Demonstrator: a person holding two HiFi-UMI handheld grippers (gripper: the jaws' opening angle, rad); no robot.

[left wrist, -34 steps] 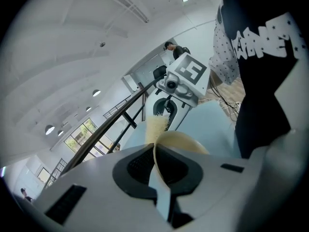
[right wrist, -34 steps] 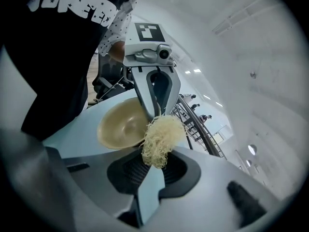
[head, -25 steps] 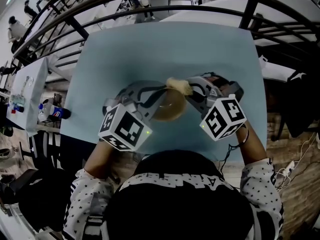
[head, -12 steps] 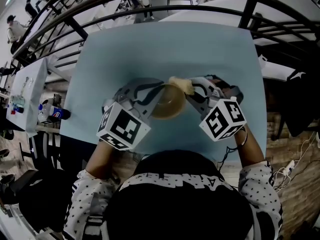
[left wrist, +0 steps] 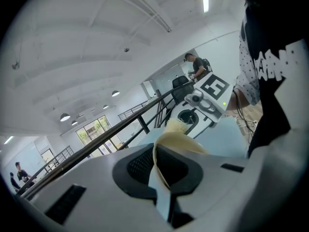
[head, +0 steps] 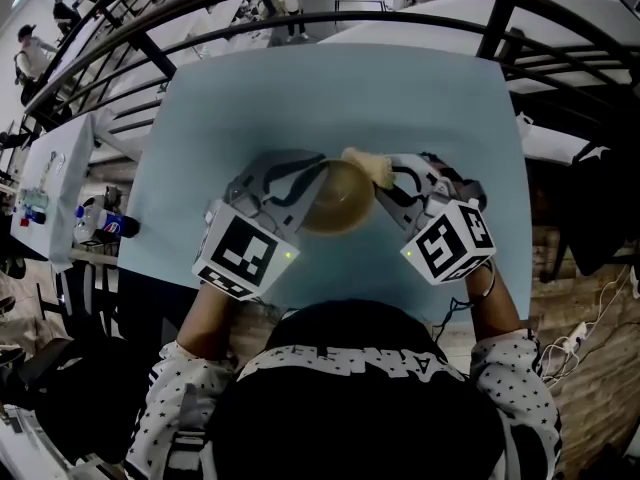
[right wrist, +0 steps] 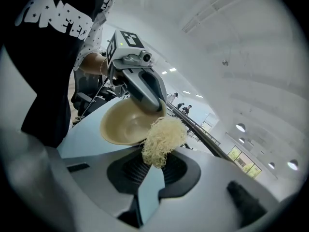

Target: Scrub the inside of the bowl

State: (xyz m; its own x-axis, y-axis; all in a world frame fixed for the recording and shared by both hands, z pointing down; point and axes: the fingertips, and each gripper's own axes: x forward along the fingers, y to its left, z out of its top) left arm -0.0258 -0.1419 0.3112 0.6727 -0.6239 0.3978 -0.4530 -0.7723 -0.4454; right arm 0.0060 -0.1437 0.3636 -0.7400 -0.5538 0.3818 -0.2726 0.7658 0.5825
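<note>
Mid-frame on the worktop (head: 300, 98), the left tool (left wrist: 161, 170) pinches the bowl (head: 338, 206) by its rim. The right tool (right wrist: 154, 164), clamped on the scrubber (right wrist: 163, 138), has drifted to the bowl's upper-right rim, so scrubbing looks to be under way.

Tan bowl (head: 335, 202), pale straw scrubber (head: 366, 168), light blue table (head: 330, 98)

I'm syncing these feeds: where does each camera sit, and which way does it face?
Head view: on the head, steeply down at table and bowl; sleeves show.
Left gripper view: on left gripper, along jaws clamping the bowl's rim; torso right.
Right gripper view: on right gripper, along jaws gripping the scrubber; torso left.
All three share bowl and scrubber.
</note>
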